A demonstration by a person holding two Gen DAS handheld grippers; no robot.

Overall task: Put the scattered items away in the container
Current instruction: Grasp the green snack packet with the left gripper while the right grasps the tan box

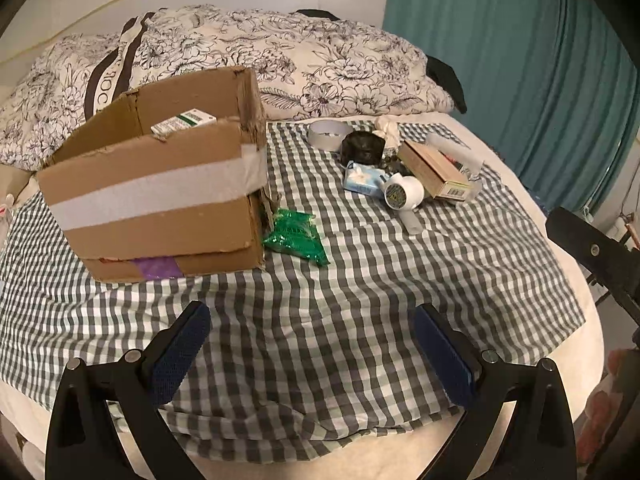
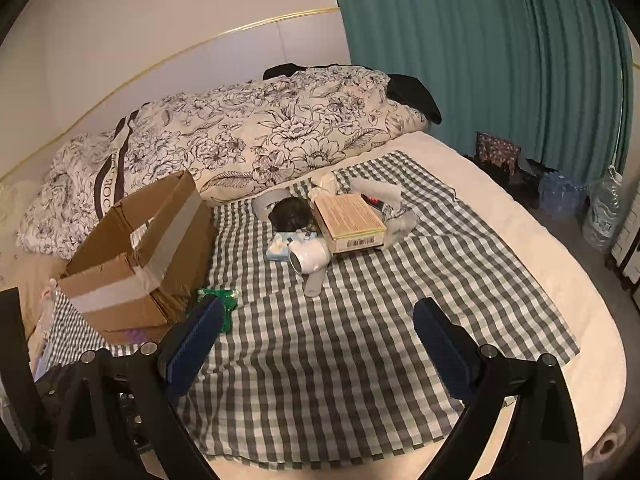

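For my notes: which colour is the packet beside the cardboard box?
Shiny green packet, clearest in the left wrist view.

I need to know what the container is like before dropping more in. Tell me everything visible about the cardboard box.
The cardboard box is brown corrugated card, open-topped, with torn, ragged edges at its right corner. A wide pale tape band runs across its front and purple tape shows at the base. It sits upright on the checked cloth, left of the scattered pile. A white-and-green carton lies inside. A green packet rests against its lower right corner.
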